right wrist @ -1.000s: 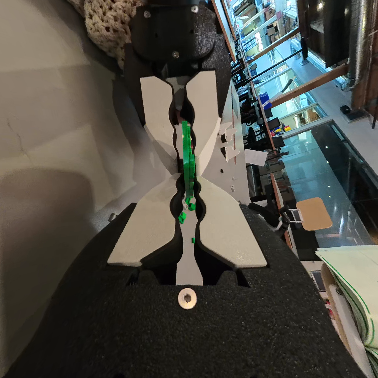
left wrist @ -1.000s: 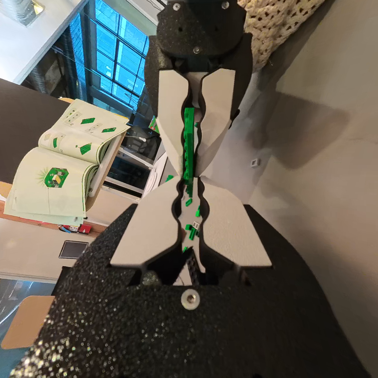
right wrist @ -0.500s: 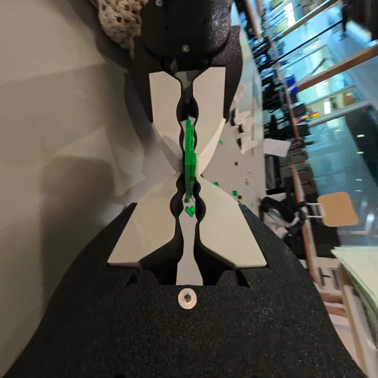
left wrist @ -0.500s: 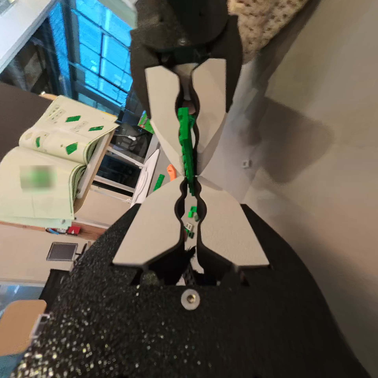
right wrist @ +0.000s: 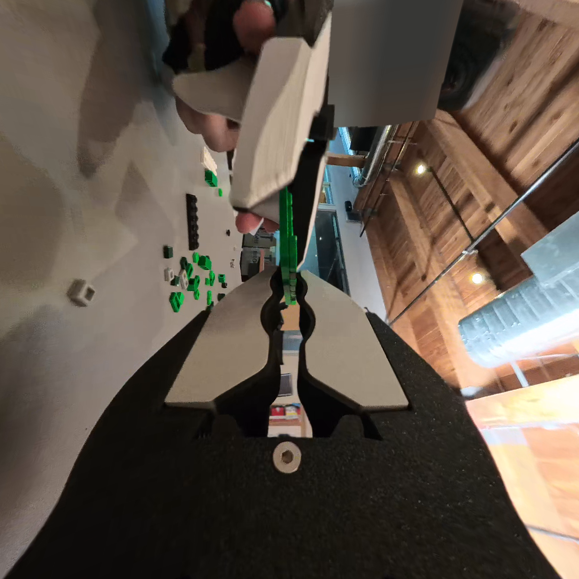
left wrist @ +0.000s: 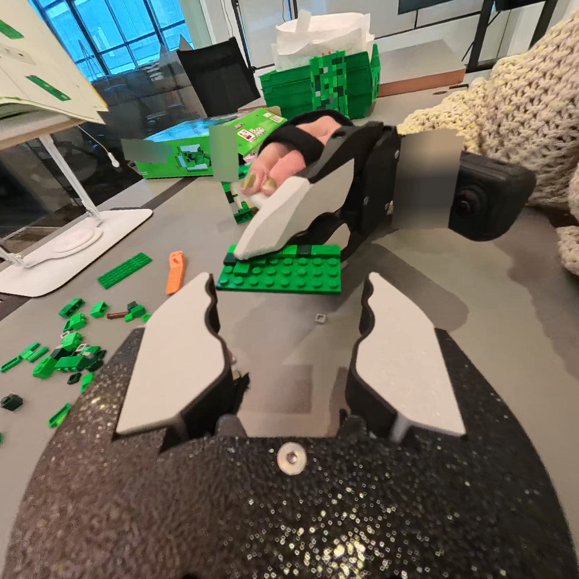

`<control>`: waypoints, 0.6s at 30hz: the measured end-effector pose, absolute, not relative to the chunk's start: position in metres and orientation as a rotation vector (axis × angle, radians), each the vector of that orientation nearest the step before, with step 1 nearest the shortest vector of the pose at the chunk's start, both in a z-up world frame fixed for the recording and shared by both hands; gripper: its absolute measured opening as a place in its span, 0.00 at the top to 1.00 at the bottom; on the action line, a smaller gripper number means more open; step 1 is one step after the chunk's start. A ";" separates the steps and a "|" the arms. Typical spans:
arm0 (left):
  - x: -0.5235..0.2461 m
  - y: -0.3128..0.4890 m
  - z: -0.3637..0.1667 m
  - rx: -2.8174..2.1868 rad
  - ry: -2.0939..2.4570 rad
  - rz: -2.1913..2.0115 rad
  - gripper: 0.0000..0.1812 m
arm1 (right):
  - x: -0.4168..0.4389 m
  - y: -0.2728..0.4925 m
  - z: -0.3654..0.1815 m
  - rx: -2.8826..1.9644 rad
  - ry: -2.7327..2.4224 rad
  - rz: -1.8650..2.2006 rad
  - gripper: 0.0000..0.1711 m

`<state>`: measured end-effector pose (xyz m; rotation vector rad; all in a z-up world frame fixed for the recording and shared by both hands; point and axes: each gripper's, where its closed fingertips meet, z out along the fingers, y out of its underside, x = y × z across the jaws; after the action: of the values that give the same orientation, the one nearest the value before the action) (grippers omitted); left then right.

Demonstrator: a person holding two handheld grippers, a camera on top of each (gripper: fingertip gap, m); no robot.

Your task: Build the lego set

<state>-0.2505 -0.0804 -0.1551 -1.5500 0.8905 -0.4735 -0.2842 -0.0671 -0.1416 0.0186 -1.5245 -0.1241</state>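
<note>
Left gripper: jaws spread wide, holding nothing, just short of the green Lego plate. Right gripper: jaws clamped on that plate's edge, holding it above the grey table. Loose green bricks lie on the table to the left.

Daylight from the blue-tinted windows lights the left wrist view evenly, and soft shadows fall on the grey counter. The wide-angle lens bends lines near the edges, and the loose green bricks at the left rim smear. The right wrist view is motion-blurred, with warm ceiling spotlights glaring.
</note>
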 end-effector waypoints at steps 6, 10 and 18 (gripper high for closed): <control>-0.254 -0.081 -0.153 -1.545 0.873 -0.487 0.59 | -0.284 -0.073 -0.142 0.092 -1.499 -0.191 0.96; -0.260 -0.075 -0.159 -1.536 0.911 -0.351 0.59 | -0.284 -0.069 -0.142 0.015 -1.489 -0.124 0.82; -0.287 -0.059 -0.156 -1.532 0.838 -0.175 0.59 | -0.270 -0.025 -0.156 -0.519 -1.482 0.248 0.80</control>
<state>-0.2873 -0.0591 -0.1562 -1.5325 0.8376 -0.1752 -0.2702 -0.0253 -0.1559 -0.5187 -1.4823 0.2480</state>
